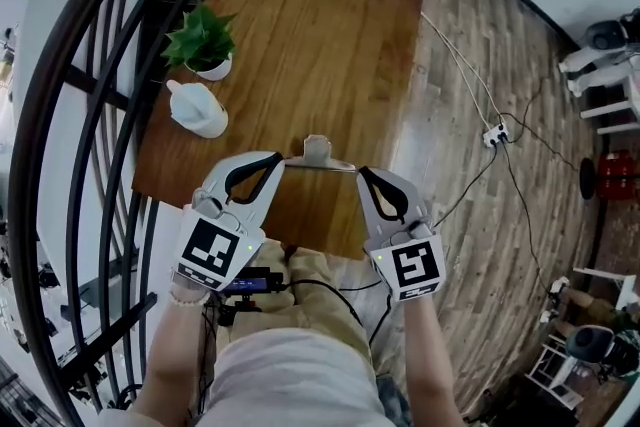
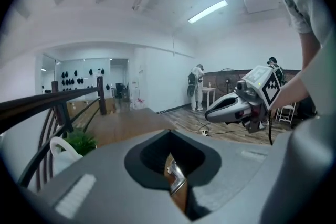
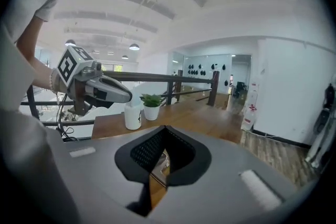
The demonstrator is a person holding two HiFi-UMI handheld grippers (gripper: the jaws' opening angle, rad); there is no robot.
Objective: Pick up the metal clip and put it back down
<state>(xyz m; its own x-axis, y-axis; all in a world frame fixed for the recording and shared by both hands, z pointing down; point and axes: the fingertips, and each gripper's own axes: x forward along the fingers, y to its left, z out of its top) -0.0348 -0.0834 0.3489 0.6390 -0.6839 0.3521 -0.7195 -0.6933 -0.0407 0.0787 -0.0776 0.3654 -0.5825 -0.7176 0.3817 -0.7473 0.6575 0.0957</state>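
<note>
While the wooden table (image 1: 330, 35) fills the middle of the head view, the work is going on over its near edge, with nothing resting there under the grippers. At the table's far-left side stand a potted plant (image 1: 203, 40) and a white jug (image 1: 198, 108), well apart from the action.

Over the near edge, the left gripper (image 1: 278, 163) and the right gripper (image 1: 364, 175) face each other, tips turned inward. Each has its jaws drawn narrow and clamped on one end of the metal clip (image 1: 318, 155). Both gripper views show a sliver of bright metal pinched between the pads. The clip spans the gap between the two tips, and from the way the tabletop sits far below the jaws in both gripper views, it looks lifted clear of the table rather than lying on it.

So the pick-up half appears done. What is left, by this reading, is to lower the clip to the tabletop, spread both pairs of jaws and draw the grippers away.
</note>
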